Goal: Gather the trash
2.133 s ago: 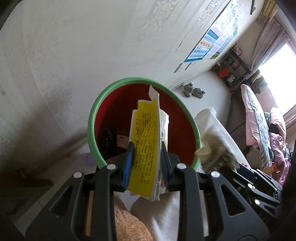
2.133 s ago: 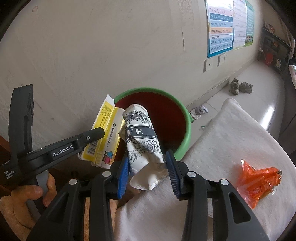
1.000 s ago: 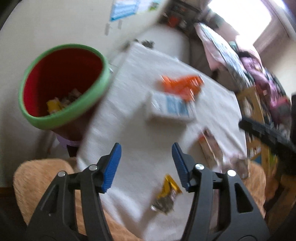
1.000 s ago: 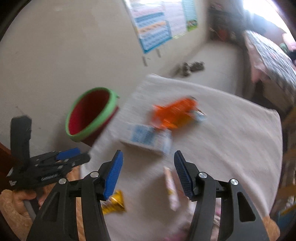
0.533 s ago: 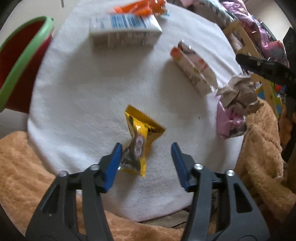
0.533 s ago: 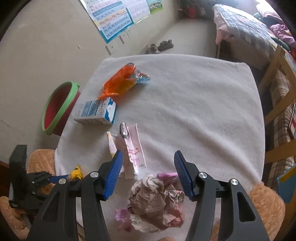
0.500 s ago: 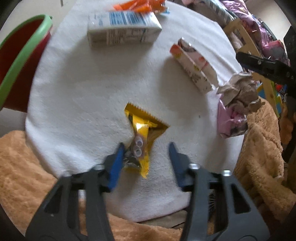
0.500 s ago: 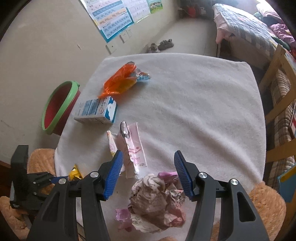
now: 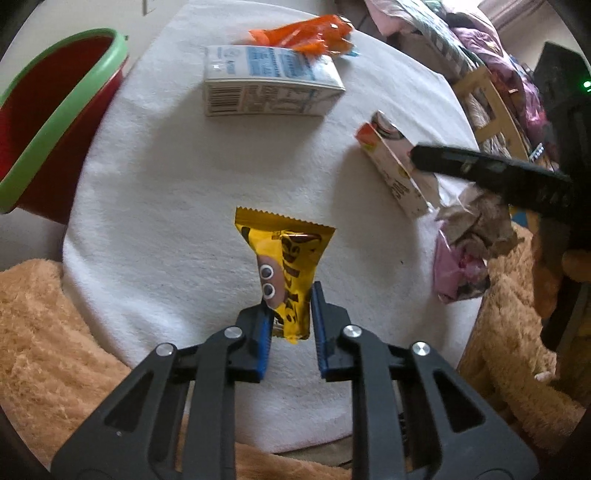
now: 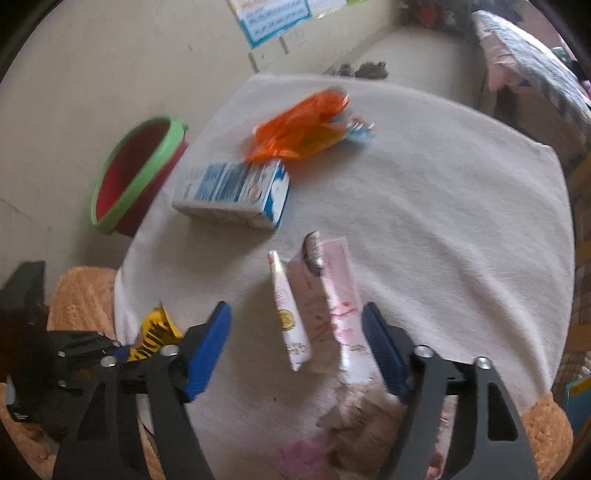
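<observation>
So right now my left gripper (image 9: 290, 312) has just been closing on the yellow snack wrapper (image 9: 286, 266), and it looks pinched between the blue pads at its near end, the rest of it lying flat on the white towel (image 9: 166, 206) that covers the table. My right gripper (image 10: 297, 345) has just been opening and stands wide apart, nothing clamped yet, hanging over the pink carton (image 10: 325, 295) with the crumpled paper wad (image 10: 362, 410) right under the near edge of the view. The bin (image 9: 55, 122), red inside with a green rim, sits off the left edge of the towel, well apart from both grippers. From here I can't see into it, so no idea how much is in there. As for progress, I'd say there's plenty left: the blue and white milk carton (image 9: 269, 81) and the orange plastic wrapper (image 9: 303, 35) are lying untouched at the far side, touching each other, plus the pink carton, the wad and some pink plastic (image 9: 454, 273) next to it. My guess is the yellow wrapper goes to the bin next, then the carton.
</observation>
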Demonstrator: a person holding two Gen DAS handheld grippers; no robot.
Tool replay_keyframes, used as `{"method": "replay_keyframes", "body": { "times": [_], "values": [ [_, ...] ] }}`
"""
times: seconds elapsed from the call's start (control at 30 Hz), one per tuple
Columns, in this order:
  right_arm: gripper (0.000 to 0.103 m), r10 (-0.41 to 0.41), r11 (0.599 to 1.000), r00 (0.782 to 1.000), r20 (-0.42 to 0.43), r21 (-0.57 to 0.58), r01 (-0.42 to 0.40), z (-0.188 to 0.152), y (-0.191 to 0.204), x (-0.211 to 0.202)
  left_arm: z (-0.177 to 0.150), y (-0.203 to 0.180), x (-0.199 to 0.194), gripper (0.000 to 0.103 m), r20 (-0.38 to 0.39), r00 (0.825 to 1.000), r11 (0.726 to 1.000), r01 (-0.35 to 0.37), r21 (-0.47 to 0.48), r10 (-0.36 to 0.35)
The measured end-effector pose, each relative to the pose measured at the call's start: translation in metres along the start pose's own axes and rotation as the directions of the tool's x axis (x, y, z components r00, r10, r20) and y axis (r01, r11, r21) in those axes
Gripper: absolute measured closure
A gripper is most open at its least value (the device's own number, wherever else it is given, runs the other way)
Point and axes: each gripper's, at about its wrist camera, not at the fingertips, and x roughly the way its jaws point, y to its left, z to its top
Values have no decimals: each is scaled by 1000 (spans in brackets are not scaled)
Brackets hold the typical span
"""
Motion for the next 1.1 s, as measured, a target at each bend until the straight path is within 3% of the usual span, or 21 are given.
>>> {"method": "replay_keyframes", "body": {
  "times": [0.27,0.37,0.4,0.73,0.87,1.1],
  "values": [
    [29,-40,999,997,-61,21,41,-10,-8,26,2,5,2,84,-7,1000,1000,2,-29,-2],
    [44,-40,999,998,-48,23,41,-11,-12,23,2,6,3,84,-13,1000,999,1,-34,-1],
    [57,-31,999,998,-46,27,32,-12,-13,23,4,5,4,84,-13,1000,999,2,-38,-2],
    [59,23,999,1000,13,28,-24,-13,-9,3,4,7,4,83,-8,1000,998,-2,-58,1],
    [59,31,999,999,30,37,-32,-14,-11,-5,3,10,3,76,-11,1000,997,-4,-71,3],
    [59,30,999,999,26,38,-31,-13,-14,-6,2,12,4,73,-15,1000,997,5,-75,-6]
  ]
}}
